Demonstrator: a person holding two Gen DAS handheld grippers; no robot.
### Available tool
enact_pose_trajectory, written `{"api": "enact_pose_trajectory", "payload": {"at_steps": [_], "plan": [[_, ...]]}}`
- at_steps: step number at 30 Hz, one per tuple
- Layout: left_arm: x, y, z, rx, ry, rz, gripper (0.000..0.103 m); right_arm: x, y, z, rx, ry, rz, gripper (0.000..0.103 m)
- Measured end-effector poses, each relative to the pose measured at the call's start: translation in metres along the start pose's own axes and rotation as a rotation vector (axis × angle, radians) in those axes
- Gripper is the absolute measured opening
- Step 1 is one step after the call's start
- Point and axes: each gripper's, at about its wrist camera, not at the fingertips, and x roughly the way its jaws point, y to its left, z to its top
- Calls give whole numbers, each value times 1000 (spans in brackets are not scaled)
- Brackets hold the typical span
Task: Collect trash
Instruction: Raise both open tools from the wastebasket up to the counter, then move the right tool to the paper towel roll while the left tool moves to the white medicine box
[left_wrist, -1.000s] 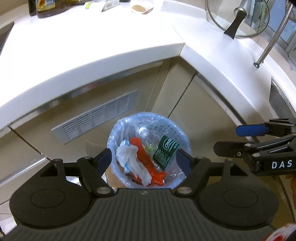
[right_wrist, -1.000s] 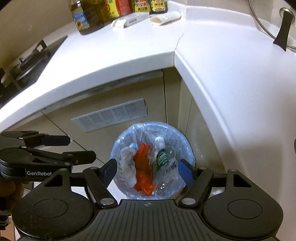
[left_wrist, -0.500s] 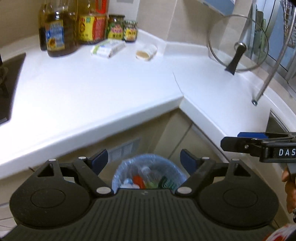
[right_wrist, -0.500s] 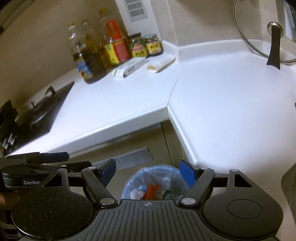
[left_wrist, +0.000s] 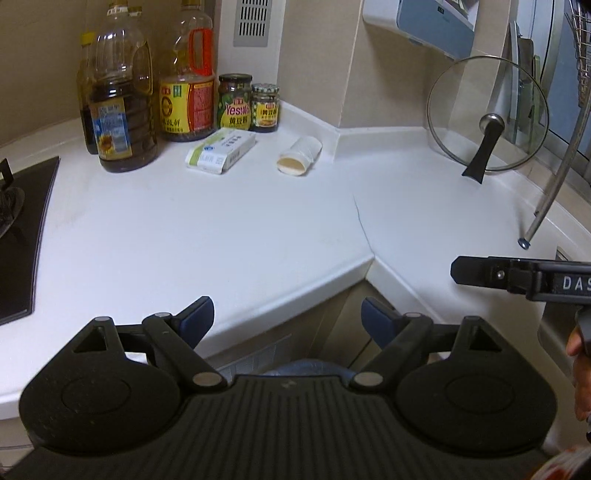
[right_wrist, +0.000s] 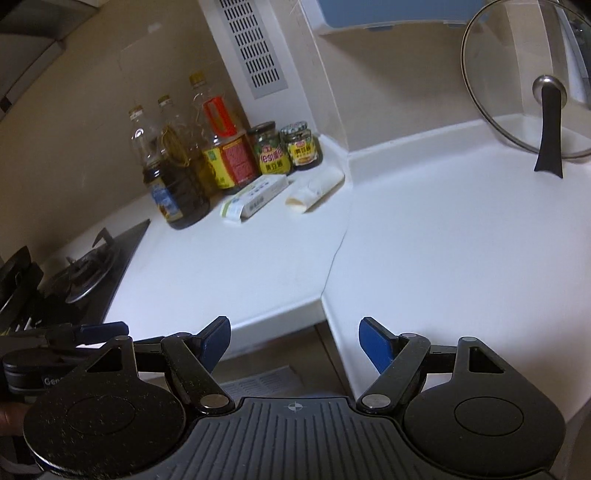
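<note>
On the white desk (left_wrist: 229, 236) the count runs as follows. Three large oil bottles stand at the back corner: a dark bottle (left_wrist: 120, 122), a slim bottle behind it (right_wrist: 142, 140), and a yellow-and-red labelled bottle (left_wrist: 188, 99). Two small jars stand beside them: a green-labelled jar (left_wrist: 234, 103) and a shorter jar (left_wrist: 265, 109). One white-and-green box (left_wrist: 221, 151) lies in front of the jars. One white cup (left_wrist: 300, 157) lies on its side next to the box. One glass pot lid (left_wrist: 487, 114) leans on the wall. One gas burner (right_wrist: 86, 269) shows at the left. One bin rim (left_wrist: 306, 367) peeps out below. Two grippers are in view: the left gripper (left_wrist: 286, 319) and the right gripper (right_wrist: 293, 339).
</note>
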Motion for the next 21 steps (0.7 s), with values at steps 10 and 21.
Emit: {"api": "enact_pose_trajectory", "payload": {"at_steps": [10,21], "plan": [[15,0,19,6,-17,23,86,15,-13,24,0,0,20,77],[84,55,104,92,-60,5,89,69,-16,68,98,-61,-80,77]]}}
